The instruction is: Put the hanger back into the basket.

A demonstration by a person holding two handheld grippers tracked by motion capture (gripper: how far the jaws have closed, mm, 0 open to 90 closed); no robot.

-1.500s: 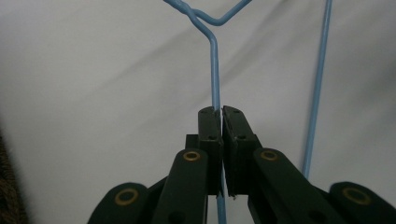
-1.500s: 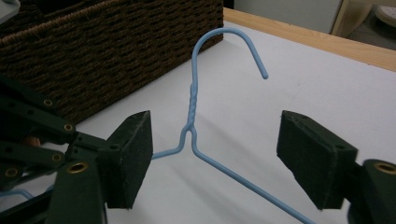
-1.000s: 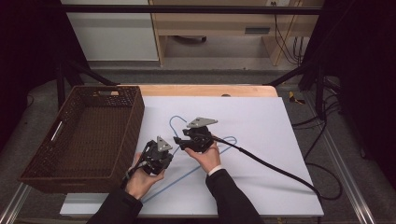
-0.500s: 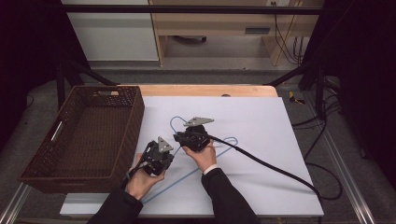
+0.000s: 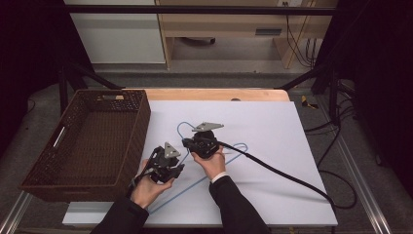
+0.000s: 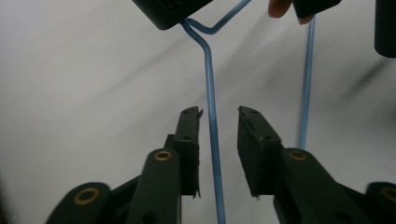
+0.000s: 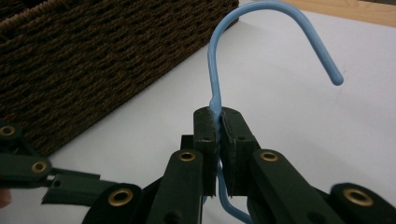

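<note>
Hanger (image 5: pixel 187 127), a single one of thin blue wire, lies on the white table (image 5: pixel 277 141) just right of the one woven basket (image 5: pixel 87 141). In the high view its hook points toward the far edge of the table and curls back over to the left, while its wide triangular body spreads toward the person, one long arm running down and to the left to a corner near the table's near edge. Its long axis therefore runs slantwise, from that near left corner up to the right-hand shoulder past the right hand.

Two grippers work on it. The right gripper (image 7: pixel 218 116) has its jaws pressed tight together on the neck, just under the hook, with the wire pinched between the pads; the hook (image 7: pixel 261 32) rises beyond the jaw tips and bends over to the right in that gripper's view. The left gripper (image 6: pixel 218 114) sits lower on the body of the hanger, its jaws narrowly parted and having just been opening, with one straight wire arm (image 6: pixel 212 140) running between the pads without being squeezed. A second straight run of wire (image 6: pixel 306 84) passes to the right of that gripper's jaws.

A black cable (image 5: pixel 287 178) trails from the right gripper across the table to the right.
</note>
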